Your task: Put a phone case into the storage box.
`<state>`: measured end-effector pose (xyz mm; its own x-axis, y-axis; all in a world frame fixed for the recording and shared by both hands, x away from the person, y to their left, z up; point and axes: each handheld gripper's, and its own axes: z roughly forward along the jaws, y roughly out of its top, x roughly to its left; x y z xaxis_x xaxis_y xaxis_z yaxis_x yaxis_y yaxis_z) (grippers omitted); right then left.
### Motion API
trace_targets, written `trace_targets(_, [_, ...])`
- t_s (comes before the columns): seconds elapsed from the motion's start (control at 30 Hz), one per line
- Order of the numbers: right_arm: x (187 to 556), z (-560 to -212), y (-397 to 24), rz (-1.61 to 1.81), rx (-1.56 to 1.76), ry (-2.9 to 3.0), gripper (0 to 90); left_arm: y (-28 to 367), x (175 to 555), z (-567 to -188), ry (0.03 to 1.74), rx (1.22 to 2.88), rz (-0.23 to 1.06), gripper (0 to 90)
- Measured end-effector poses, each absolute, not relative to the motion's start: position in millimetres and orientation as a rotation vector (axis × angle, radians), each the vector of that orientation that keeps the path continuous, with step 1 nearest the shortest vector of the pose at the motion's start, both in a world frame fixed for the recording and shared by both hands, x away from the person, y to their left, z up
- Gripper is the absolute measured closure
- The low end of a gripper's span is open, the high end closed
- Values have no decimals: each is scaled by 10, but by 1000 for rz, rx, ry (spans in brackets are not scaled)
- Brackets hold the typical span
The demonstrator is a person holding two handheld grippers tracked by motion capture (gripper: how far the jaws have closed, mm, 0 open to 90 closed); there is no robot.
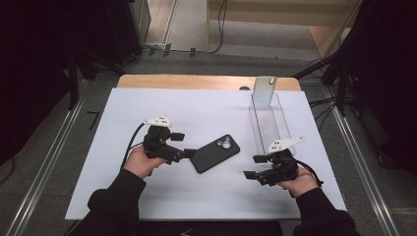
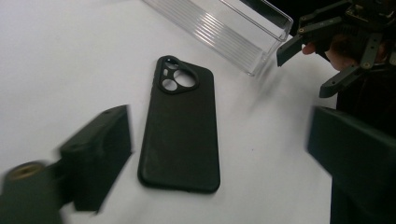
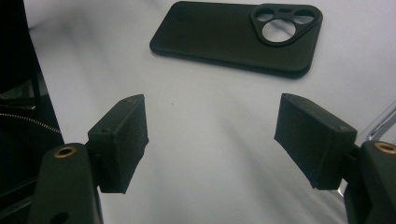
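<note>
left gripper (image 1: 189, 153): jaws spread, nothing between them, poised at the phone case's near end | right gripper (image 1: 252, 167): open, empty, waiting beside | phone case (image 1: 215, 153): flat, camera cutout up, between my grippers | clear tray (image 1: 268, 123): beyond, likely destination

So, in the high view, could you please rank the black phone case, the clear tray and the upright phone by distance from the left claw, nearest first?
Measured from the left claw, whose jaws are open:
1. Black phone case, lying flat right beside the claw's tips.
2. Clear tray, farther right, running toward the table's far edge.
3. Upright phone, standing at the tray's far end.
</note>
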<state>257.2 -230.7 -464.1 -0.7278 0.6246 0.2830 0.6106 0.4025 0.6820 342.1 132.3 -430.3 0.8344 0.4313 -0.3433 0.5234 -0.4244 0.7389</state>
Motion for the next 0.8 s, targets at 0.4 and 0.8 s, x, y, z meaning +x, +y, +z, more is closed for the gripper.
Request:
trace_targets(0.4, [2564, -4641, -2313, 1261, 1150, 2619, 237, 1075, 3568, -4350, 681, 2118, -83, 9])
trace_targets(0.8, [2570, -4649, -2316, 1260, 1153, 2623, 237, 838, 3668, -4461, 672, 2168, -71, 16])
